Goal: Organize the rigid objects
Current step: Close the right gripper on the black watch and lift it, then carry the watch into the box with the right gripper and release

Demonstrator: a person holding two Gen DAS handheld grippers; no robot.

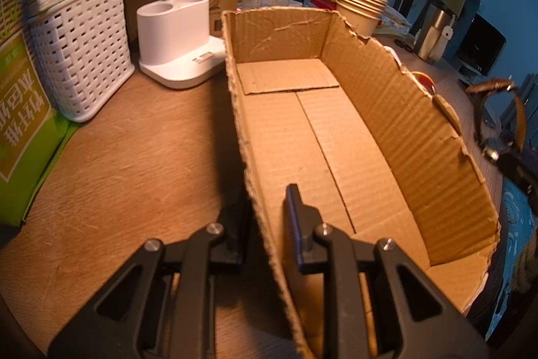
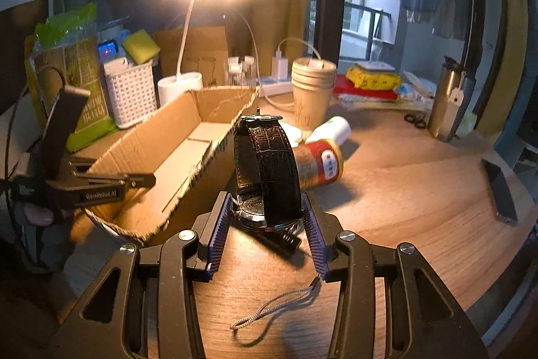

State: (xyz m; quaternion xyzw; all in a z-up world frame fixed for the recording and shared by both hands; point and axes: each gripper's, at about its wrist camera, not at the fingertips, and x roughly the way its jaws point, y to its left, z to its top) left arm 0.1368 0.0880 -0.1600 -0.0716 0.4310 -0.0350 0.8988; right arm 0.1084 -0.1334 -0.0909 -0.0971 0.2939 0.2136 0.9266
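Observation:
An open cardboard box [image 1: 386, 110] lies lengthwise on the wooden desk with nothing inside it. My left gripper [image 1: 265, 217] is shut on the box's near left wall, one finger outside it and one inside. In the right wrist view that gripper [image 2: 111, 182] shows at the left, at the near end of the box [image 2: 151, 150]. My right gripper [image 2: 267, 214] is shut on a wristwatch [image 2: 272, 164] with a dark leather strap. The round case sits between the pads and the strap loops upward, just right of the box. The watch [image 1: 497, 90] also shows at the right edge of the left wrist view.
A bottle with a red label [image 2: 319, 164] lies behind the watch, near stacked paper cups [image 2: 312, 90]. A white basket [image 1: 80, 56] and a white lamp base [image 1: 178, 36] stand left of the box. A steel flask [image 2: 447, 100], scissors [image 2: 415, 120] and a grey cord [image 2: 279, 301] are also on the desk.

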